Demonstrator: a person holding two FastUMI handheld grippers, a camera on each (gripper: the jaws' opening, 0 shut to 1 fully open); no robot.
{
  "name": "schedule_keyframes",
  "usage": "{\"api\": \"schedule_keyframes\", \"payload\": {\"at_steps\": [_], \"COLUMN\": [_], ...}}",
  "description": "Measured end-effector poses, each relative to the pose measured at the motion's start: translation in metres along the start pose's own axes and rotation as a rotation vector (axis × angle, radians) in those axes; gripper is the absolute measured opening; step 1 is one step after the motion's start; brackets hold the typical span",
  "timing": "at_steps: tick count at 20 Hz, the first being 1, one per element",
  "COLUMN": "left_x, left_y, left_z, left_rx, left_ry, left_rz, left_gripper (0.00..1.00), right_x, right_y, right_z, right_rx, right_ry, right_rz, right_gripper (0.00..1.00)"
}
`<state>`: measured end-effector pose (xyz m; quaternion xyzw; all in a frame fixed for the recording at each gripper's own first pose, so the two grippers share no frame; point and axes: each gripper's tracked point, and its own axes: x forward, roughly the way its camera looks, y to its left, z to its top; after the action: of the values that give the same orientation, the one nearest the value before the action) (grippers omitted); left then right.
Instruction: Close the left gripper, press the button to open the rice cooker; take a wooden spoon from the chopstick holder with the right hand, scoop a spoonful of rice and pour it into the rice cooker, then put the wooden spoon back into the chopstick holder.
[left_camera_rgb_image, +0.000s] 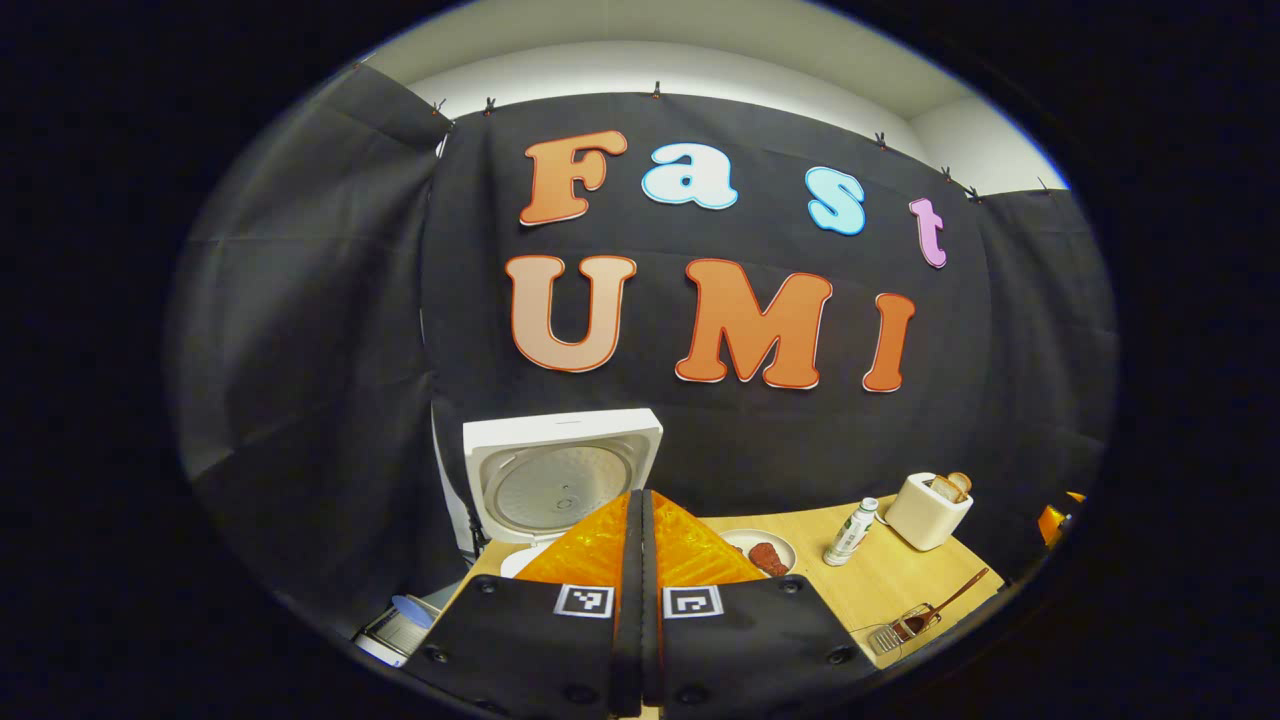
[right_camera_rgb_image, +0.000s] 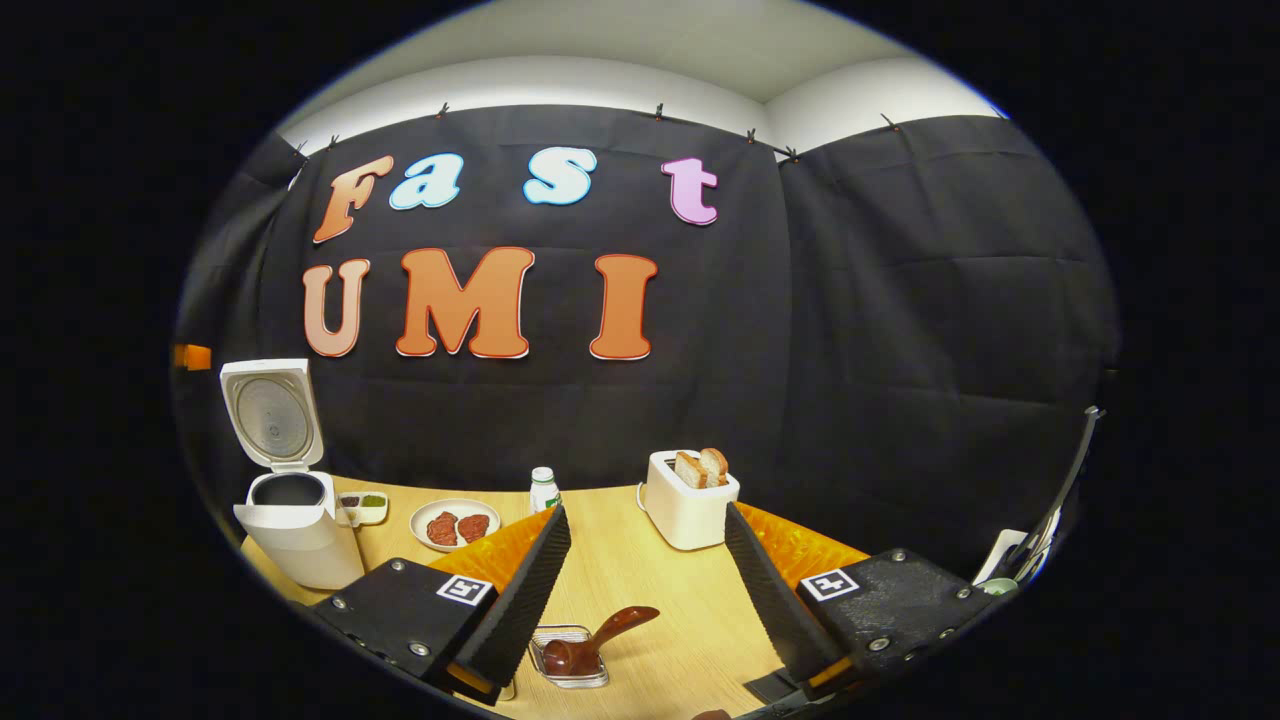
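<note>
The white rice cooker stands at the table's left with its lid swung up and its dark pot showing. In the left gripper view the open lid rises just behind my left gripper, whose fingers are pressed together with nothing between them. The wooden spoon lies in a small wire holder near the front edge, its handle pointing up and right. My right gripper is open above and slightly behind the spoon, apart from it. In the left gripper view the spoon shows far right.
On the wooden table stand a white toaster with bread slices, a small bottle, a plate of meat and a little sauce dish beside the cooker. A white and blue object sits low left of the cooker.
</note>
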<state>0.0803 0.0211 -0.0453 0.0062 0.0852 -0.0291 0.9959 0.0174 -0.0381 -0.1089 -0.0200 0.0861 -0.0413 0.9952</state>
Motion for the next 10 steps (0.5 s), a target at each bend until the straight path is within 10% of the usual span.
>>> {"api": "schedule_keyframes", "payload": {"at_steps": [10], "left_x": [-0.055], "left_y": [0.04], "left_z": [0.021], "left_rx": [-0.004], "left_ry": [-0.087], "left_rz": [0.14], "left_gripper": [0.12], "right_x": [0.044], "right_y": [0.009], "right_z": [-0.08], "right_rx": [0.107], "right_ry": [0.122], "right_rz": [0.082], "right_gripper": [0.96]}}
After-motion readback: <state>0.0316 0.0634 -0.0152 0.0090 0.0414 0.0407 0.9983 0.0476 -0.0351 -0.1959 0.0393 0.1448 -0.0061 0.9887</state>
